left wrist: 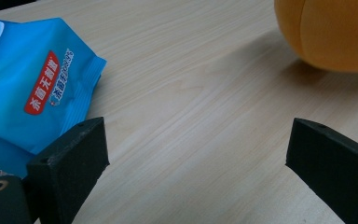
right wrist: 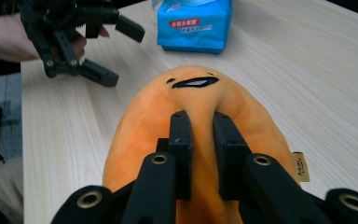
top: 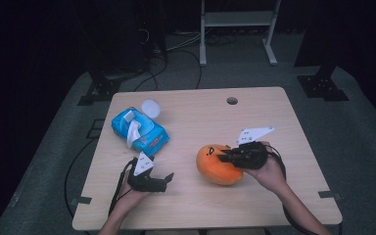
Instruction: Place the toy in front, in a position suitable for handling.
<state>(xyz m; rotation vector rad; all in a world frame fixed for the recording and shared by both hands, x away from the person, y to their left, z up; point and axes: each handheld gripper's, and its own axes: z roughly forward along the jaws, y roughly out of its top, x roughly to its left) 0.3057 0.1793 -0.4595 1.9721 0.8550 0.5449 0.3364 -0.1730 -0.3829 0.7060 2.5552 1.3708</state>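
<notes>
Where my right gripper (right wrist: pixel 200 140) pinches a fold of the orange plush toy (right wrist: pixel 191 121), its jaws stand nearly closed, the soft pile bulging between them; I judge this shallow pinch suited to shifting so yielding a body. Rounded, egg-like, with a stitched face and a small side tag, the toy sits on the pale wood-grain counter (top: pixel 269 112). Left of the toy, my left gripper (top: pixel 149 177) hangs with jaws wide apart, holding nothing, presumably in reserve. Beyond it, farther left of the toy, lies a glossy blue wet-wipe pack (top: pixel 139 129), one tissue protruding.
</notes>
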